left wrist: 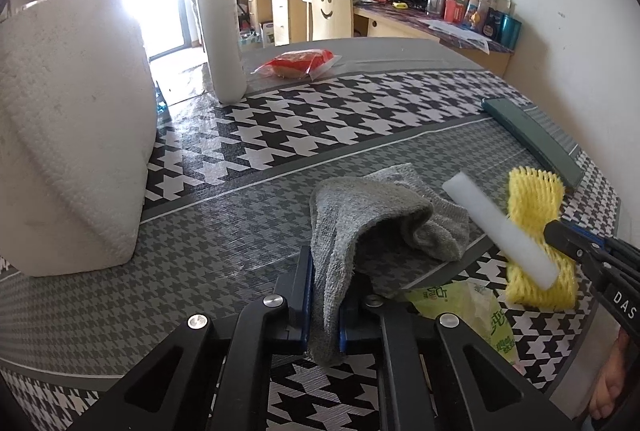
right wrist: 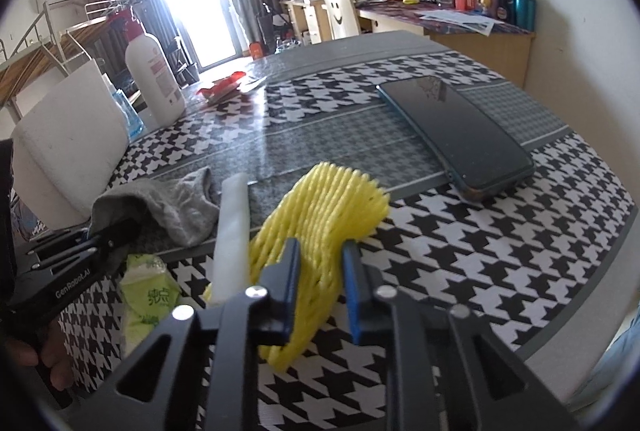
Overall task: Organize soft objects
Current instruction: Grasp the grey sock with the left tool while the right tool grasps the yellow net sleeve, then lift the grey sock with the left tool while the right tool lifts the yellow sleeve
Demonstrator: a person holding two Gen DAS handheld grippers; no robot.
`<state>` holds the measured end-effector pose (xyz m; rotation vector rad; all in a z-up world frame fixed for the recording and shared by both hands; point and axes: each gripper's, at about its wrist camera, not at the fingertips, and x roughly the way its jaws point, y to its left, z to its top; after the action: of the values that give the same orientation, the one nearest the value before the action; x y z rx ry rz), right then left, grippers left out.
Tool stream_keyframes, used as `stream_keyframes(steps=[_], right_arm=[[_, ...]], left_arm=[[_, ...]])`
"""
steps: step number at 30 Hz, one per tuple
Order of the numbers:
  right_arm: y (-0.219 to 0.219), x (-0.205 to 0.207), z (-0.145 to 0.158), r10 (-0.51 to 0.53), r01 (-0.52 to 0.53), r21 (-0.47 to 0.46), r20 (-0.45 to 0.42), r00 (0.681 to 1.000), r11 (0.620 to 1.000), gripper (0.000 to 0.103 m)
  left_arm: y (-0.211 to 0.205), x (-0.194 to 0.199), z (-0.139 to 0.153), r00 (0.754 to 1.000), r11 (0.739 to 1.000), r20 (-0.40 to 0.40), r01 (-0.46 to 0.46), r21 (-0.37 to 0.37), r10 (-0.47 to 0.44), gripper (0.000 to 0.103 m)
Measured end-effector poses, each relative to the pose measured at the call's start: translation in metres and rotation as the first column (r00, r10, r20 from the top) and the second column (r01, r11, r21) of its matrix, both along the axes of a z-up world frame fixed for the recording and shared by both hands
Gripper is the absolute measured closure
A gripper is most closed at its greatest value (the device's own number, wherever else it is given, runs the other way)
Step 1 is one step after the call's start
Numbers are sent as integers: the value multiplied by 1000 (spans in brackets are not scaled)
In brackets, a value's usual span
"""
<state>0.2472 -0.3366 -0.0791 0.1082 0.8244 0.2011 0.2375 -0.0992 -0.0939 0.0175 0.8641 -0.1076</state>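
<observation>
Grey sock [left wrist: 372,215]: lies crumpled on the checked tablecloth [left wrist: 320,119], its near end pulled up between the fingers of the left gripper [left wrist: 325,305].
Left gripper: closed tight on the sock, both blue pads pressing the cloth from either side.
Yellow foam net [right wrist: 320,227]: rests on the tablecloth to the right of the sock, its near part squeezed between the fingers of the right gripper [right wrist: 322,289].
Right gripper: clamped on the foam net, which bulges out above and below the pads.
White foam stick [right wrist: 231,231]: lies across the left edge of the foam net, touching it, between the net and the sock.
Green wrapper [right wrist: 148,303]: on the cloth just in front of the sock, beside the stick's near end.
Phone [right wrist: 456,135]: flat on the table, beyond the net to the right, apart from it.
Paper towel roll [left wrist: 72,127]: stands at the left, near the sock.
Pump bottle [left wrist: 219,23]: upright behind the roll, with a red packet [left wrist: 298,65] to its right.
</observation>
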Motion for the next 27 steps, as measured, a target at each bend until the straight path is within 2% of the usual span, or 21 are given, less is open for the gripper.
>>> stream_keyframes(steps=[11,27], right_arm=[[1,-10,24,4,-6,33,68,998,999,94],[-5,-35,69,-25,13,59,200,980,998,94]], left_arm=[[7,-19,28,996,999,85,8,-32,-5,94],[27,-52,54,986,996,167,-5,-88,20,94]])
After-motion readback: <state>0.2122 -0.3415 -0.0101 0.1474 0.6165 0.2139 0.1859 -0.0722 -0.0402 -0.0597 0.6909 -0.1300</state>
